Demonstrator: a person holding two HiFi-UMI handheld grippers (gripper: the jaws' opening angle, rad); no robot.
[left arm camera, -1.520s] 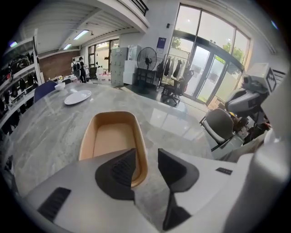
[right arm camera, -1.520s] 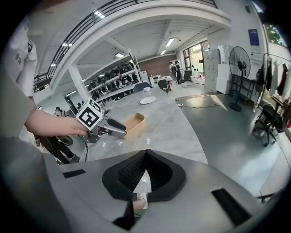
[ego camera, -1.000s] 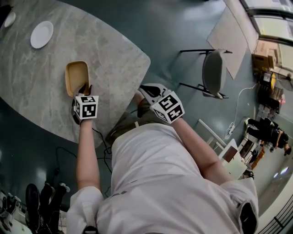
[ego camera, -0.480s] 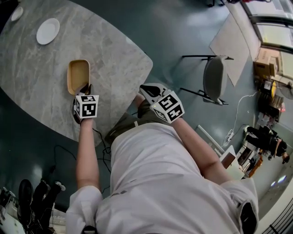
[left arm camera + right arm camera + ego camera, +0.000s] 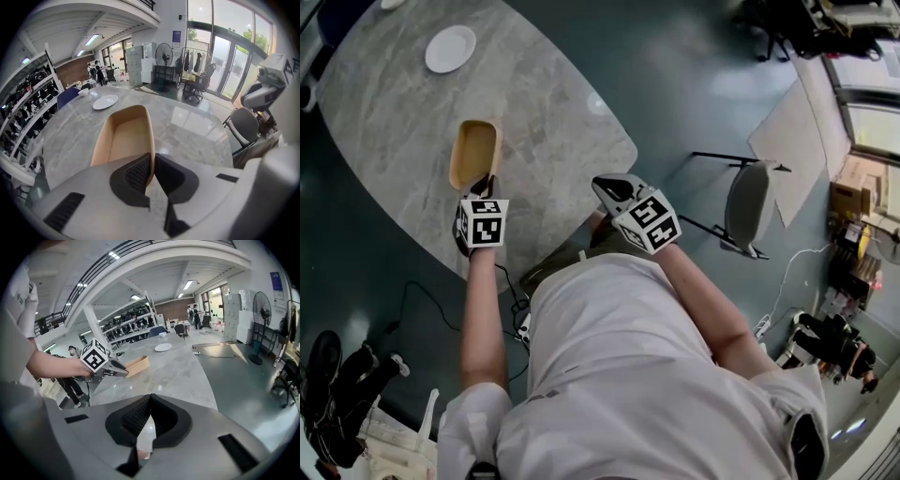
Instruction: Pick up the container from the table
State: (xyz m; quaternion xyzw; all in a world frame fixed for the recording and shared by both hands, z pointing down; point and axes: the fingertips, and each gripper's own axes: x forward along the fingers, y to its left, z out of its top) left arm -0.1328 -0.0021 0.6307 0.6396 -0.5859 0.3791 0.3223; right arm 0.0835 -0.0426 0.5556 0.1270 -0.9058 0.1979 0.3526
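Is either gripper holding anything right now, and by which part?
The left gripper's jaws are closing on the container, pinching its wall at the near end between the pads. The right gripper holds nothing.

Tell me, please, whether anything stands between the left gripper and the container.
Nothing visible does. The left gripper is closing its jaws on the near wall of the container, which sits between them. The plate lies far beyond it on the table.
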